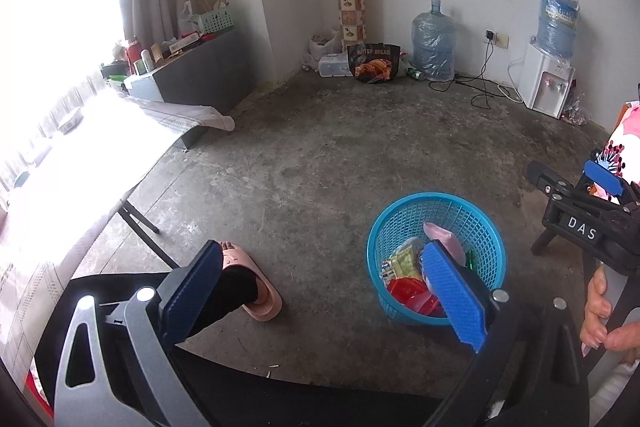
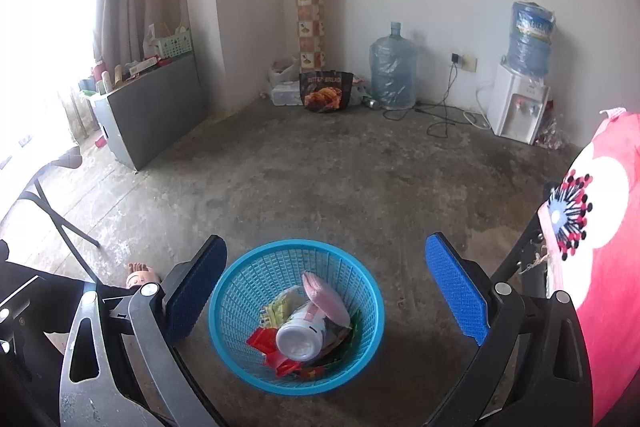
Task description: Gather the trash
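A round blue mesh basket stands upright on the concrete floor. Inside it lie a white bottle on its side, a pink pouch and crumpled wrappers.

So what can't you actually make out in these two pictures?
- Table top, left wrist view: washed out by window glare.
- Basket, left wrist view: the left tool's finger covers part of the trash.
- Wrappers under the white bottle, right wrist view: buried, print unreadable.
- Right tool, left wrist view: cut off by the frame edge.
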### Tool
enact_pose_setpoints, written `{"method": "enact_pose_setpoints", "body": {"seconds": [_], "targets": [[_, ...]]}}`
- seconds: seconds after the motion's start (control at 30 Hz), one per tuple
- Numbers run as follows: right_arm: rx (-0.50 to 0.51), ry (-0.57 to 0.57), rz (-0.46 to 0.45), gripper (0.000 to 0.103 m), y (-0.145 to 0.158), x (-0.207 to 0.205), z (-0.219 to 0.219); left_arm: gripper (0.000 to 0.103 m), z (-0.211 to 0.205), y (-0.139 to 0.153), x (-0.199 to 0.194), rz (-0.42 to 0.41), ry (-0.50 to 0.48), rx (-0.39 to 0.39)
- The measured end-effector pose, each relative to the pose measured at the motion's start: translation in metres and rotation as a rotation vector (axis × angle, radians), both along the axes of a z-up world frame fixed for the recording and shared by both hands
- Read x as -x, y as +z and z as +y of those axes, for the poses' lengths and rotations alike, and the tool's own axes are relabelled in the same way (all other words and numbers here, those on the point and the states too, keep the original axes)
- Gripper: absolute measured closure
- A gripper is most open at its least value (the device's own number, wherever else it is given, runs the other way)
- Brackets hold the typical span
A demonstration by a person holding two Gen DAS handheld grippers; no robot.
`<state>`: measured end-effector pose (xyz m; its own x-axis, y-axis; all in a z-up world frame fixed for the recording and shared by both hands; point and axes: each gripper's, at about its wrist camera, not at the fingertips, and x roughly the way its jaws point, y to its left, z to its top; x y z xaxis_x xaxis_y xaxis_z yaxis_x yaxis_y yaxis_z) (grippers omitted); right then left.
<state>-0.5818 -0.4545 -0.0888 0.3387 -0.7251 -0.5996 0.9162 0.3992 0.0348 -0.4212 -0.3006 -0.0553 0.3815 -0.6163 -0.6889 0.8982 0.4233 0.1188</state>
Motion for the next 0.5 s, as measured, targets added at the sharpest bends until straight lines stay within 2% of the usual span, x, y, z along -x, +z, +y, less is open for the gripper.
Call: {"method": "enact_pose_setpoints", "body": {"seconds": [0.3,0.5], "targets": [[0.019,0.006,-0.001,0.007,0.0006,0.0008,0.0027,0.005,0.0016,-0.0032,-0.0035,0.02,0.014,0.004],[0.014,0.016,0.012,0.007,-0.0018,-0.0006,0.0014,0.005,-0.0002,-0.0038,-0.001,0.004,0.02,-0.003]]}}
